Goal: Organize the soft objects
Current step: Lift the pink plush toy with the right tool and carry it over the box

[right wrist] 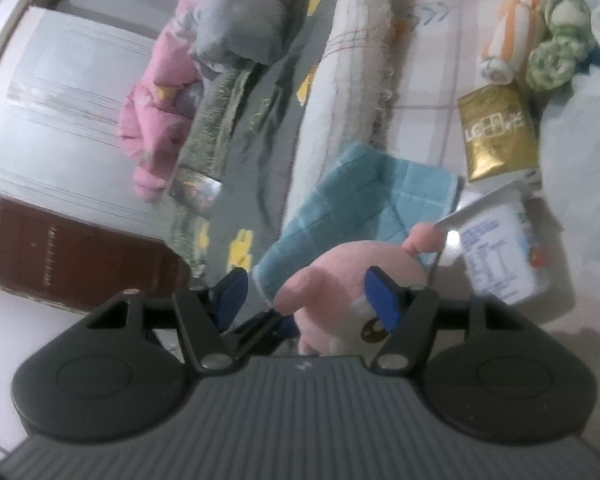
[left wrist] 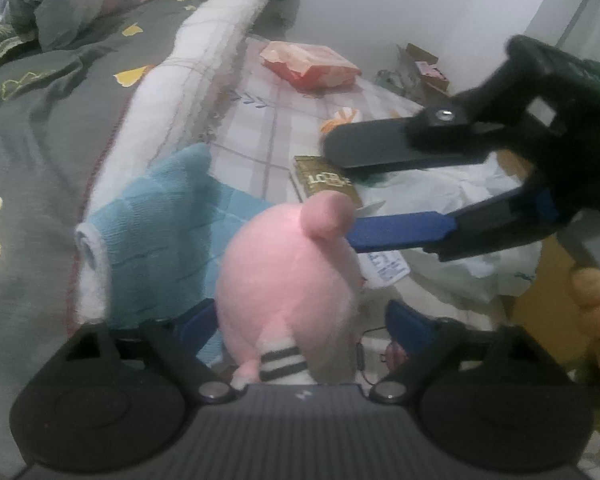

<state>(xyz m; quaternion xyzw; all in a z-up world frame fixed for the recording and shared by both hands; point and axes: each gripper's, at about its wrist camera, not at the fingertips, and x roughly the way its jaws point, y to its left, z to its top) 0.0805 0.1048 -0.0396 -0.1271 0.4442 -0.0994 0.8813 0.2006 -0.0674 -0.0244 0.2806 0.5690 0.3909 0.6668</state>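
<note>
The pink plush toy [left wrist: 288, 280] stands between the spread fingers of the left gripper [left wrist: 300, 322], just in front of a blue towel [left wrist: 156, 236] on the checked bedsheet [left wrist: 260, 120]. The right gripper [left wrist: 356, 184] reaches in from the side with its jaws apart, its blue finger [left wrist: 400, 232] by the toy's ear. Neither gripper visibly clamps the toy. A gold packet [left wrist: 324, 180] lies nearby.

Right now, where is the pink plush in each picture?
Left wrist view: the pink plush stands in the lower middle, between that camera's own tongs.
Right wrist view: the plush sits low, just right of centre, between the tongs.
Shared landmark: the blue towel lies right beside the plush in both views.
</note>
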